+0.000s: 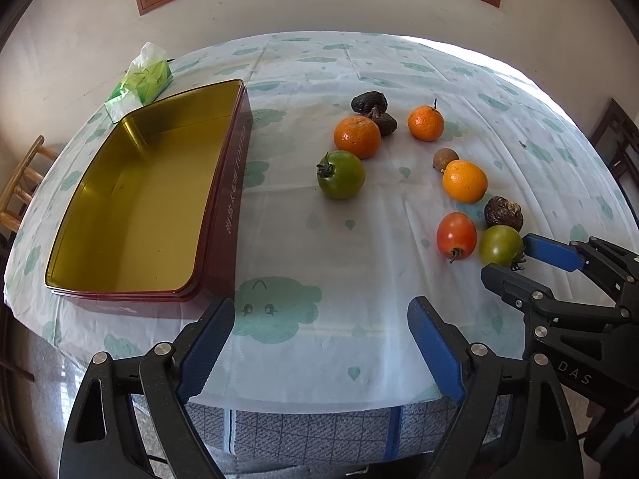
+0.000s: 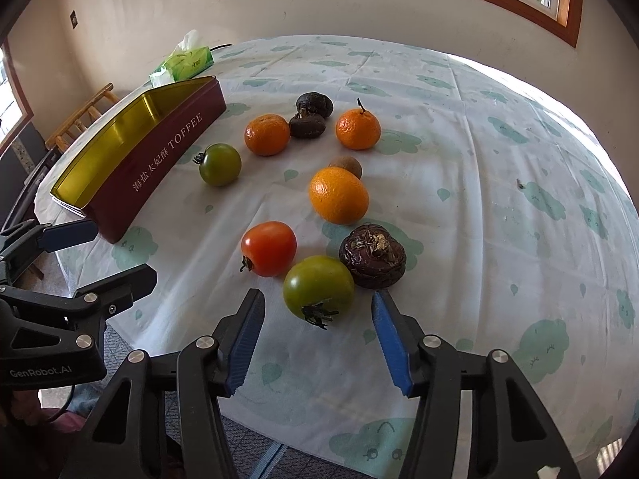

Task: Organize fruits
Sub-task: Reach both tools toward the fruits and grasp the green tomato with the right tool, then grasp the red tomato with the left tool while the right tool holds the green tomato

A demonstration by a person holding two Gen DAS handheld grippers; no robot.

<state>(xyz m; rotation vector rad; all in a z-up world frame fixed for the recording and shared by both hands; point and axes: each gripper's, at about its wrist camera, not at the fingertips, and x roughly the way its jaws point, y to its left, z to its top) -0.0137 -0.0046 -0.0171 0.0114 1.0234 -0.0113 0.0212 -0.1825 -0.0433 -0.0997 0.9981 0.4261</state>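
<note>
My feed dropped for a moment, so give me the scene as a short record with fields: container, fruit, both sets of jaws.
container: toffee tin, open, nothing in it
fruit in tin: none
fruit on tablecloth: all, right of the tin
nearest fruit: green tomato, just ahead of the right gripper
beside it: red tomato, dark wrinkled fruit
right jaws: open, holding nothing
left gripper: jaws open, holding nothing, near the table edge

Both wrist views look forward and downward from the table's near edge. Ahead of the left jaws lies bare cloth, the toffee tin [image 1: 131,199] leftward. The right view sits closer, the green tomato [image 2: 318,286] just ahead. Both share tin and fruit.
</note>
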